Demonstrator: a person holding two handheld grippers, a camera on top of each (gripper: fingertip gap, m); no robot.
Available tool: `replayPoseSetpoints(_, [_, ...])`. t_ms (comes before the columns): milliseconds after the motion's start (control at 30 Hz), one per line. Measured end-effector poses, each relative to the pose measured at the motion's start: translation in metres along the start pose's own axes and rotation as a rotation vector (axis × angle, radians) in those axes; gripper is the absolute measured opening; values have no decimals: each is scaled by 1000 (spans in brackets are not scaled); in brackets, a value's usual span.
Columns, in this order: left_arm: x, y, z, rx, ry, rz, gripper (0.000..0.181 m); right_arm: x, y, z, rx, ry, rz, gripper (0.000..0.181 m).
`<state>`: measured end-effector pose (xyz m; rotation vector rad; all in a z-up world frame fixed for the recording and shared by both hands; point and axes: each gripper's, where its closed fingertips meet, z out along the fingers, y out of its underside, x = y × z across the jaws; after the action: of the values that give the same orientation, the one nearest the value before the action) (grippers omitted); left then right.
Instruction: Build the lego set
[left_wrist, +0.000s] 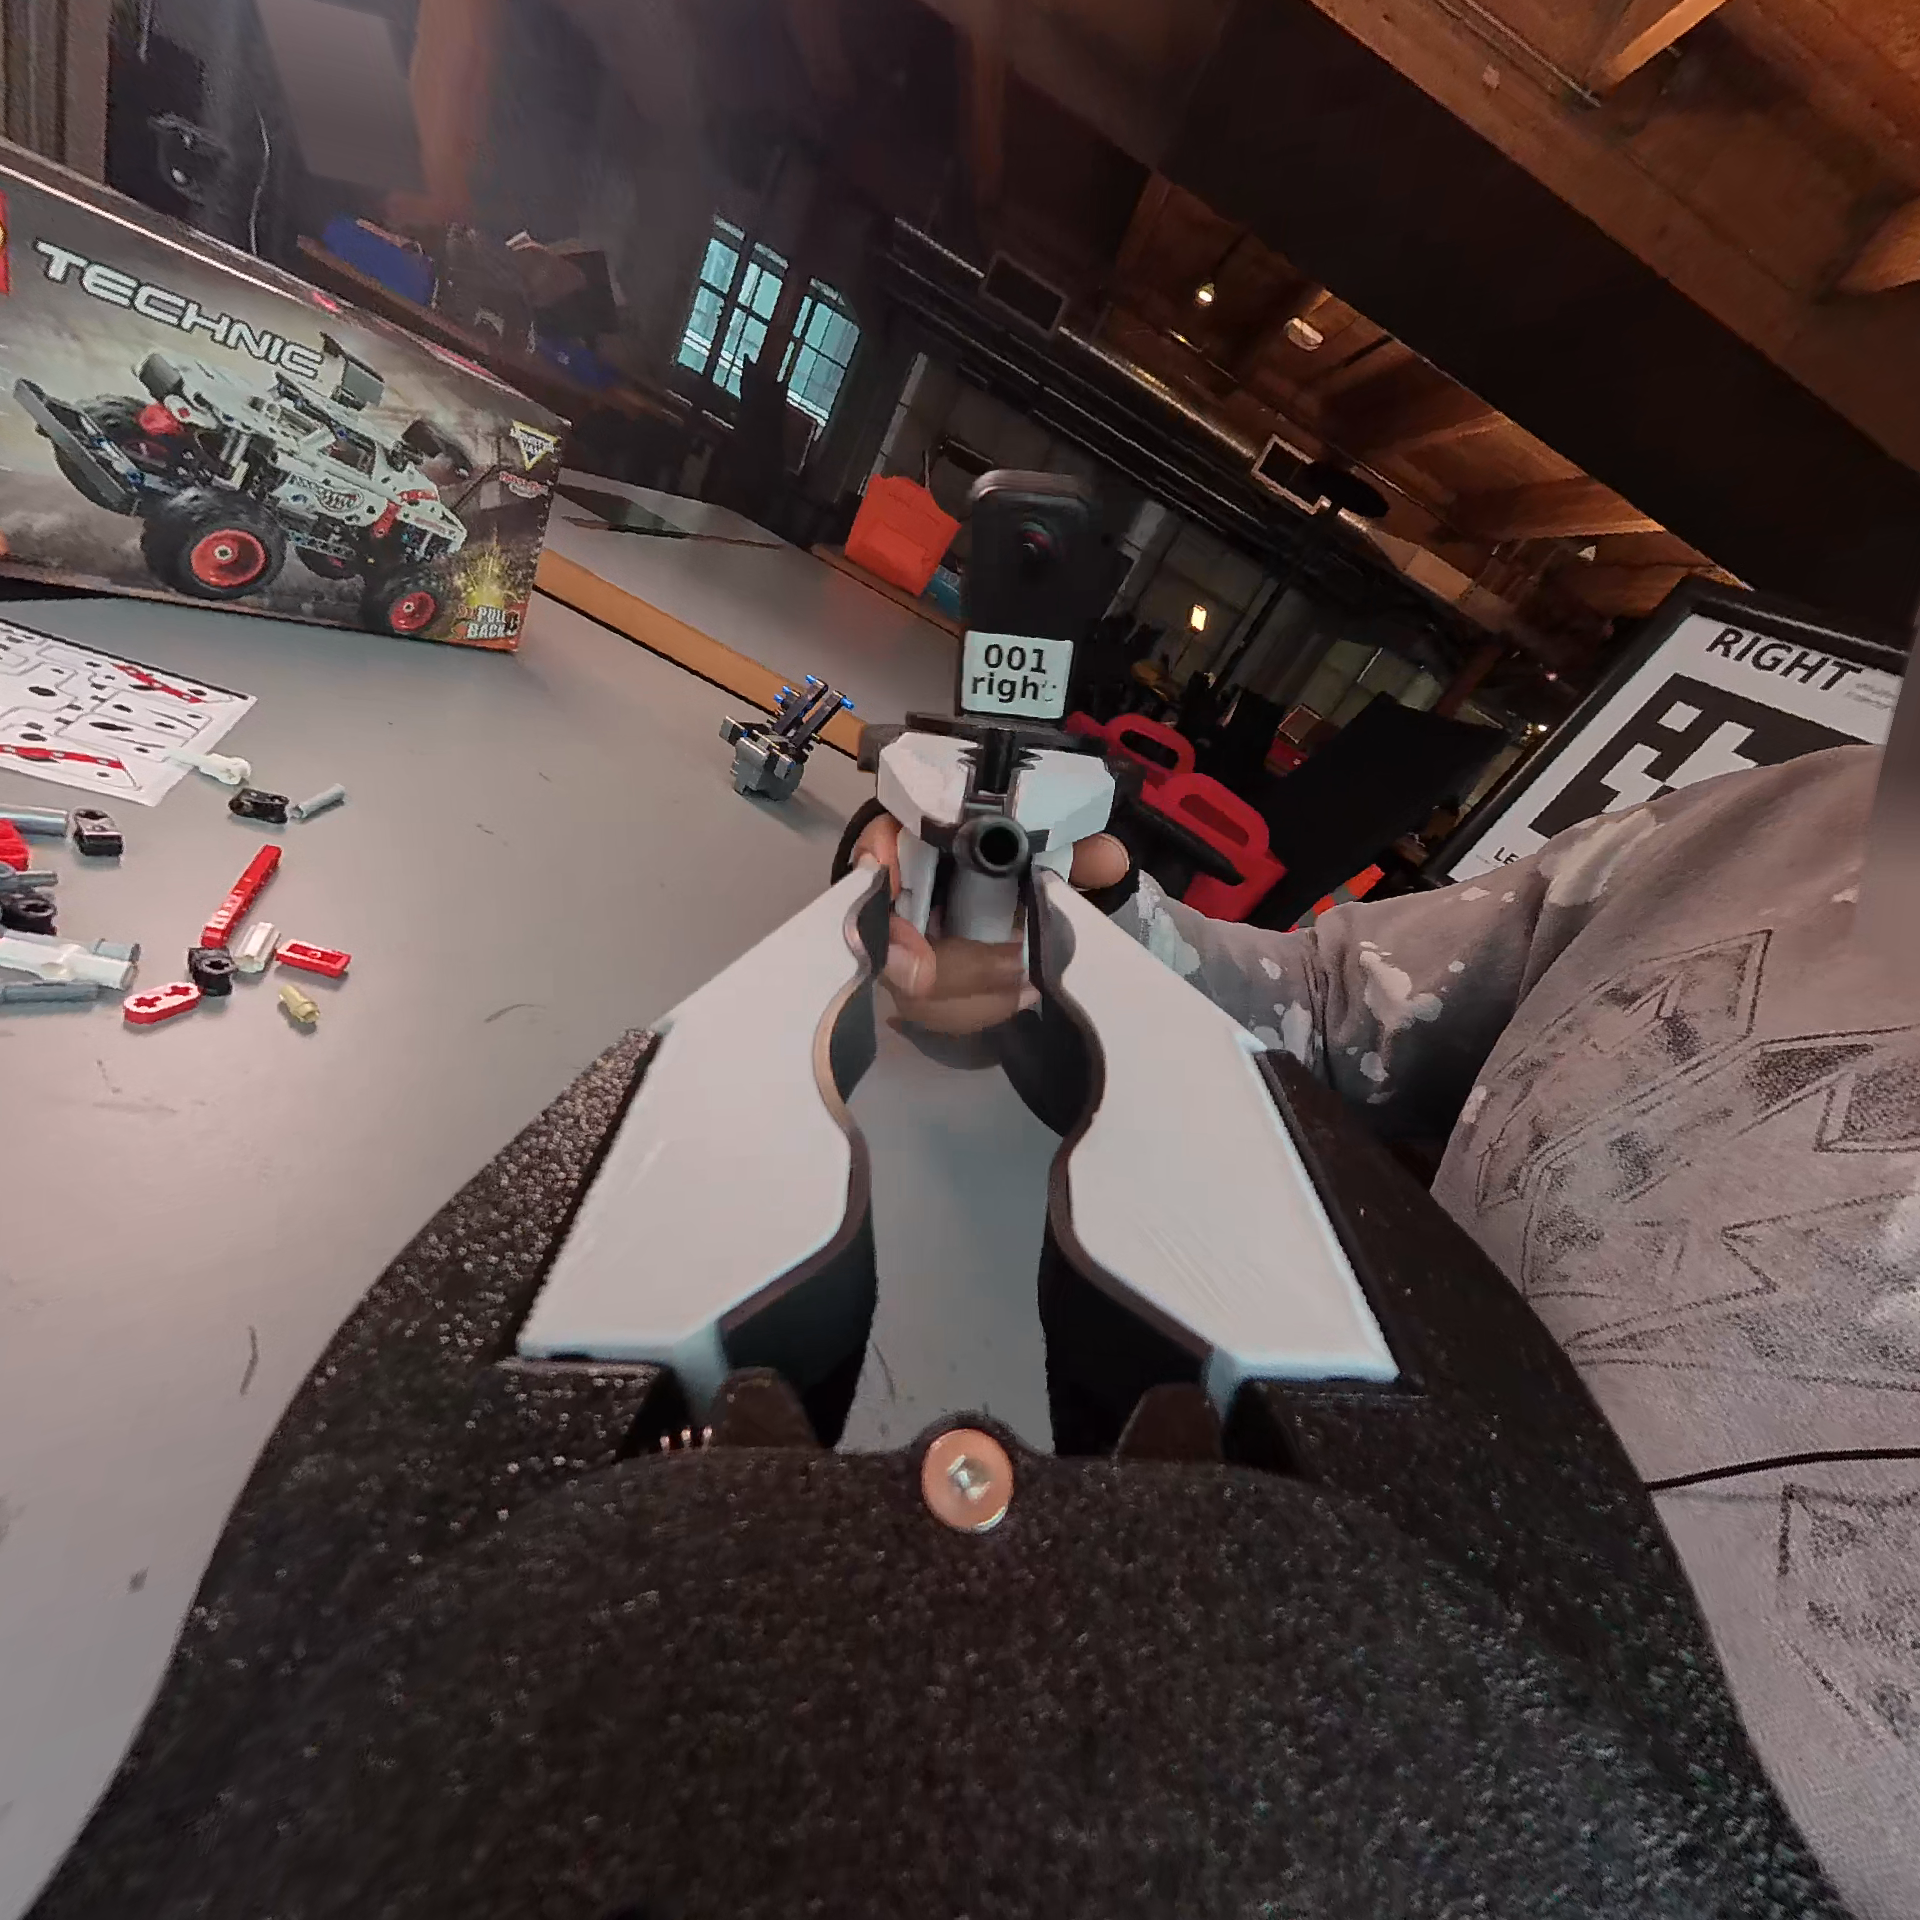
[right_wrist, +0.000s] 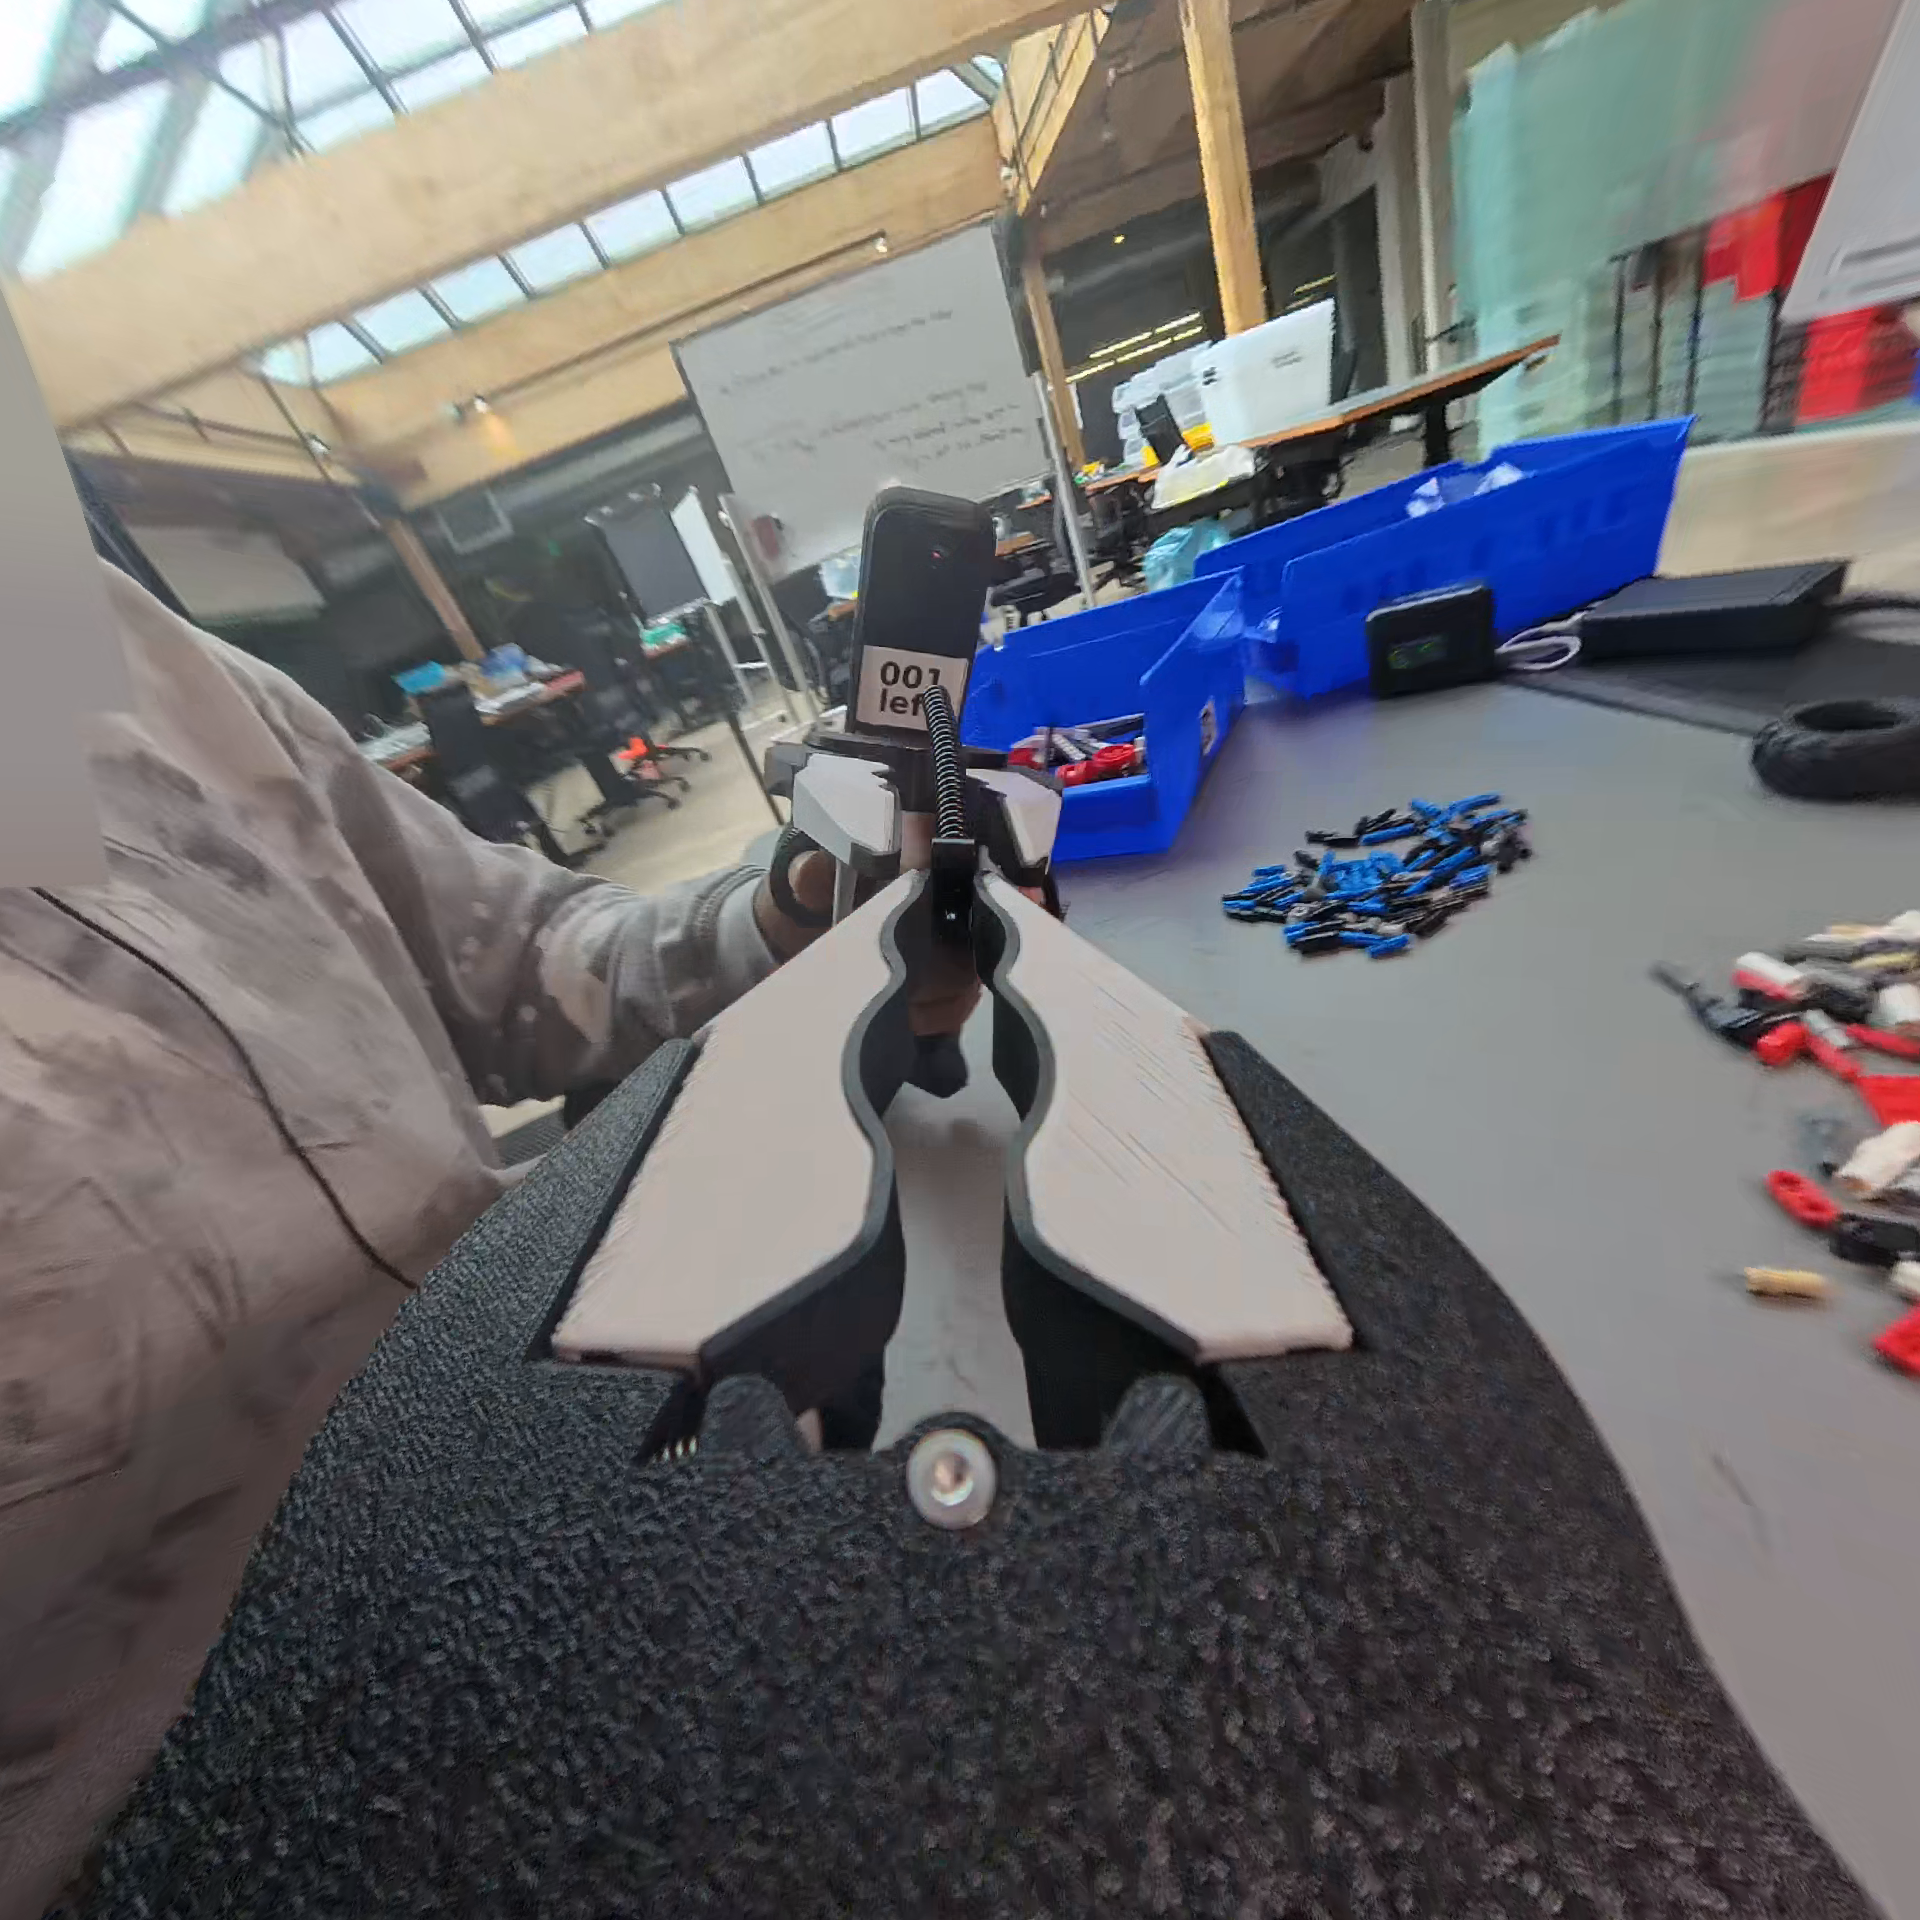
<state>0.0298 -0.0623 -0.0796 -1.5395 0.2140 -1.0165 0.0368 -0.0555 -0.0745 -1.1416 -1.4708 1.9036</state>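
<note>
Your left tongs (left_wrist: 954, 888) are squeezed shut on a grey tube piece (left_wrist: 985, 878). Its round open end points back at the camera. Your right tongs (right_wrist: 951, 896) are squeezed shut on a black spring piece (right_wrist: 948, 800), and the spring sticks up past the tips. The two tongs face each other, tip to tip, held up above the grey tabletop (left_wrist: 499, 1039). The grey tube piece and the black spring piece meet right between them, but you cannot tell if they are joined.

In the left wrist view, the lego box (left_wrist: 260, 457) stands at the far left of the tabletop. A white sticker sheet (left_wrist: 94, 717) lies flat in front of it. Loose red, black and grey pieces (left_wrist: 218, 935) lie near the sheet. A small built part with blue pins (left_wrist: 784, 743) sits alone farther out.

In the right wrist view, a pile of blue and black pins (right_wrist: 1382, 873) lies on the tabletop. More red, black and white pieces (right_wrist: 1839, 1091) lie at the right edge. Two blue bins (right_wrist: 1195, 675) stand behind the pins, and a black tire (right_wrist: 1839, 748) rests at the far right.
</note>
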Motion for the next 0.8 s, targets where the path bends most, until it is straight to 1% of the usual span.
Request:
replayPoseSetpoints(67, [3,-1,-1,3,11,28,23,-4,3,1,-1,-79,144,7])
replayPoseSetpoints(133, [9,0,1,-11,36,44,18,-8,5,3,1,-128,231,6])
replayPoseSetpoints(200, [13,5,2,-42,43,73,7,-12,10,6,-17,-152,262,7])
replayPoseSetpoints(300, [13,8,3,-69,30,98,6,-13,11,6,-22,-170,301,6])
replayPoseSetpoints(367, [11,10,2,-89,19,86,6,-11,14,7,-36,-157,289,7])
replayPoseSetpoints(467, [11,13,2,-116,19,73,6,-11,17,7,-66,-134,213,8])
replayPoseSetpoints(533, [13,19,3,-154,20,95,6,-13,19,7,-86,-134,183,11])
replayPoseSetpoints(633, [15,22,4,-173,25,108,6,-16,20,6,-102,-141,174,8])
replayPoseSetpoints(733, [13,21,4,-167,0,97,5,-13,20,5,-110,-114,119,7])
replayPoseSetpoints(800, [10,18,4,-132,-7,32,5,-11,17,6,-103,-67,16,7])
